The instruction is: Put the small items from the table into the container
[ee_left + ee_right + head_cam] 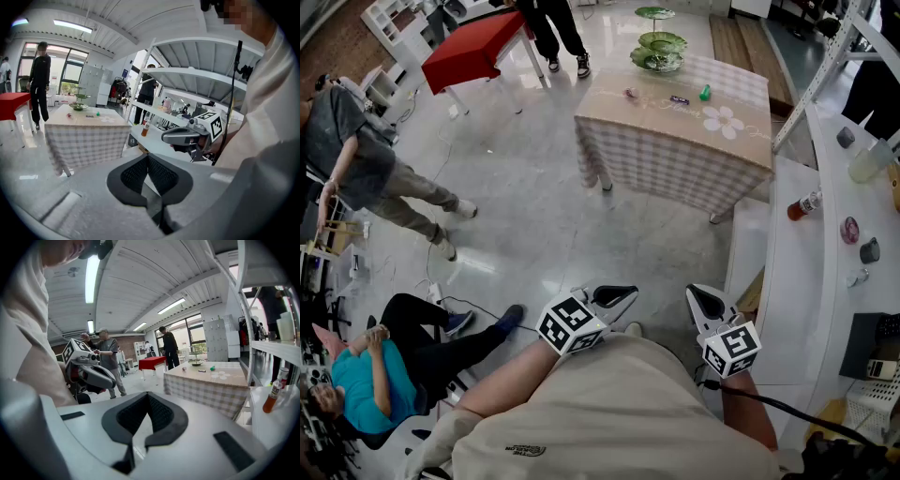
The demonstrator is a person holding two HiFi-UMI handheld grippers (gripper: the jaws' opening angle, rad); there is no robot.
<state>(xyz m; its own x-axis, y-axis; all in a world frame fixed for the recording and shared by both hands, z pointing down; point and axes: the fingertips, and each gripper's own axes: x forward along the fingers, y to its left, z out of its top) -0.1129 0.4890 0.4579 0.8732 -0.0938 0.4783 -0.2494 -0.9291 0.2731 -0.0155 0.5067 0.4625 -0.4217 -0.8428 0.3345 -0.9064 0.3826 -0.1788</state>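
A table with a checked cloth [675, 159] stands far ahead across the floor. On it are a green tiered dish [659, 42], a pink item [631, 93], a small dark item [679, 99] and a green item [705, 93]. Both grippers are held close to my body, well short of the table. The left gripper [614, 296] is shut with nothing between its pads, as its own view shows [148, 159]. The right gripper [708, 302] is also shut and empty [148, 397]. Each gripper view shows the table in the distance [89, 136] [206, 383].
A white shelf unit [806, 281] runs along the right, holding a bottle [803, 205] and small jars. A red table [478, 47] stands at the back left. One person [558, 33] stands beside it, another [366, 169] bends at the left, and a third [366, 375] sits low on the left.
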